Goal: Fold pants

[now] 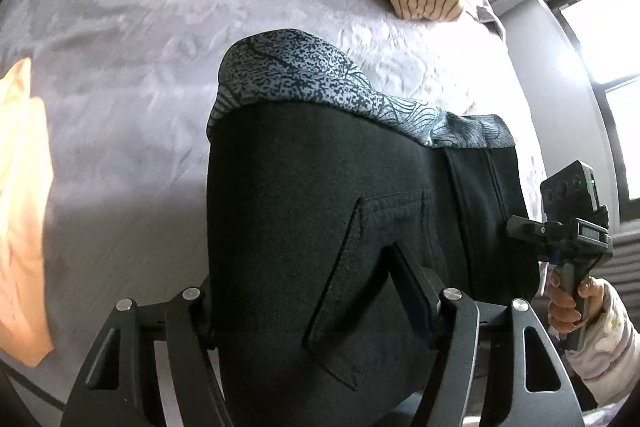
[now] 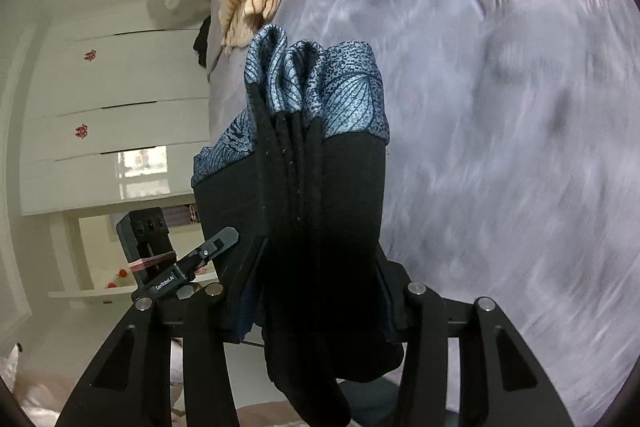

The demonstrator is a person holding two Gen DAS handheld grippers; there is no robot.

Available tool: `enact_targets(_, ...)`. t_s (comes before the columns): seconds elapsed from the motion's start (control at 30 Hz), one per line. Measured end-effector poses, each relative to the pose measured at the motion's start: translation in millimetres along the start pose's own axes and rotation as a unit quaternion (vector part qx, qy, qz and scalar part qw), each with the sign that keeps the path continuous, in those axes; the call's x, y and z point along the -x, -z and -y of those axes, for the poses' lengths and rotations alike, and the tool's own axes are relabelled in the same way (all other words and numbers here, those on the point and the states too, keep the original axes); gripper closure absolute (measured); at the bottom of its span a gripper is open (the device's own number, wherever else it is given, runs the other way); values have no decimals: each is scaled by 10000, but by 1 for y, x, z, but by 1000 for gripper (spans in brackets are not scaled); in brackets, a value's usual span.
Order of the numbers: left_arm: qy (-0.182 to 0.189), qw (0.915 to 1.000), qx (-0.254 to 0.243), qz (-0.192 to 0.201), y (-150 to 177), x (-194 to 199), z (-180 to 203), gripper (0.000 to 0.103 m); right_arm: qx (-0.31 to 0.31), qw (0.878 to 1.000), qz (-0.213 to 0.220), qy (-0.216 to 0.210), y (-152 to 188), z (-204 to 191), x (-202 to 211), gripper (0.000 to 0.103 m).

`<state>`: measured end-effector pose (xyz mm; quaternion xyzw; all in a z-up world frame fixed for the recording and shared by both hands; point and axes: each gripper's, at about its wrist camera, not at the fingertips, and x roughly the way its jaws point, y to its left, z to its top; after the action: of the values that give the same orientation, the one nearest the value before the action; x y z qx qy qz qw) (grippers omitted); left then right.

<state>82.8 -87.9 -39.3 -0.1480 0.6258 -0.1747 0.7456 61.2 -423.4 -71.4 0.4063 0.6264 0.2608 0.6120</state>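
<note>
Bed: lavender cover, striped clothes heaped at the far end.
Pants: black, already folded into layers — you hold them above the bed; laying down remains.
Left hand-held gripper: clamped on the bundle.
Right hand-held gripper: clamped on stacked edges.

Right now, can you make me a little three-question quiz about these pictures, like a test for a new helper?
1. True or false: both grippers are clamped on the black pants.
2. What covers the bed under the pants? A) a grey-lilac bedspread B) a green towel C) bare wood
3. Fill in: the pants' far edge has a blue ______ band.

Key
1. True. The left gripper and the right gripper each squeeze the dark cloth.
2. A
3. patterned
</note>
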Motion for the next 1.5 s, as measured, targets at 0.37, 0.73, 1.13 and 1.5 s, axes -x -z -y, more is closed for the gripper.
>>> enact_targets(0.37, -692, 9975, -72, 91, 47, 18, -56, 34, -154, 9995, 160, 243, 37, -3, -48, 52)
enact_targets(0.73, -1352, 9907, -19, 175, 60, -11, -82, 19, -109, 9887, 262, 1474, 33, 16, -69, 41)
enact_targets(1.13, -1870, 9817, -294, 198, 87, 11, -54, 19, 233, 9659, 435, 2541, 65, -4, -42, 37)
enact_targets(1.5, -2102, 9768, -400, 73, 107, 12, -28, 19, 463, 9563, 568, 2831, 97, -34, -35, 24)
